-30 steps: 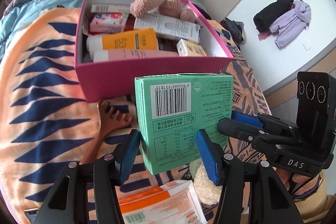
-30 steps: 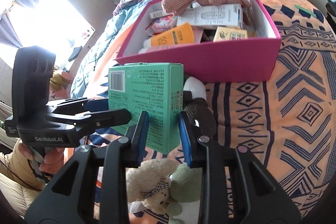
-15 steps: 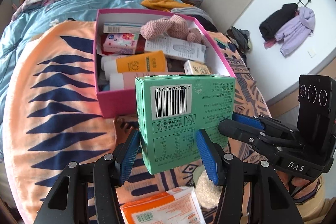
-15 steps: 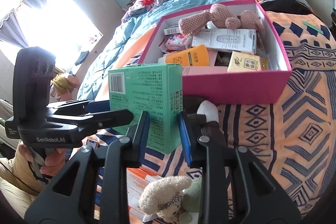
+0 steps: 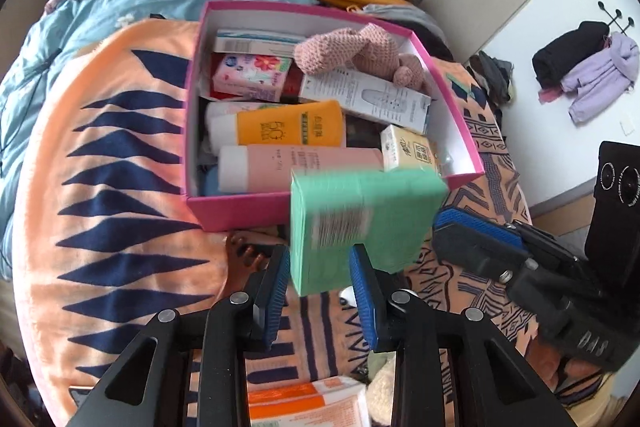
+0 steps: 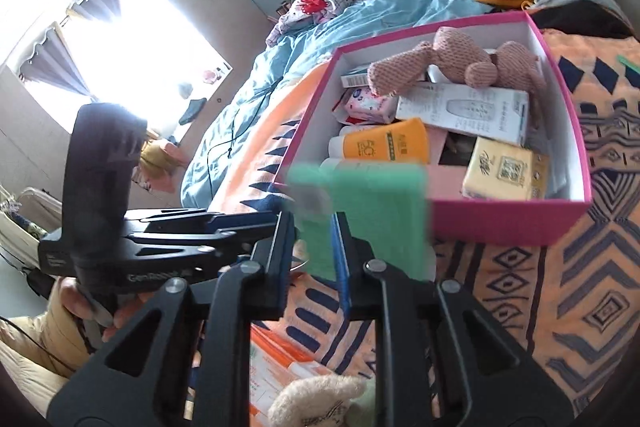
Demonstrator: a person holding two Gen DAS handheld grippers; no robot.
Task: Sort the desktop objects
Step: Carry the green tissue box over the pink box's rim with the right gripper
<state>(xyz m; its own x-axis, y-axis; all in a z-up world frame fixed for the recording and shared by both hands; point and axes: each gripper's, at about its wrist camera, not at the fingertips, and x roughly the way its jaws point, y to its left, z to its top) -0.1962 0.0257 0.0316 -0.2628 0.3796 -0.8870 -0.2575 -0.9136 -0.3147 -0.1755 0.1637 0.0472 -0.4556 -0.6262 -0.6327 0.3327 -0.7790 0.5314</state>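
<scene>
Green carton [image 5: 360, 223]: blurred, in mid-air at pink box [image 5: 236, 213] near wall.
Left gripper [image 5: 320, 277]: jaws just narrowed; carton between them, contact unclear.
Right gripper [image 6: 314, 245]: just narrowed, clamped on carton's edge.

Daylight floods in from the window [image 6: 100, 39], which is blown out to pure white. The green box [image 5: 360, 223] smears with motion blur in both views. Fisheye bends the edges, and the corners fall to black.
</scene>
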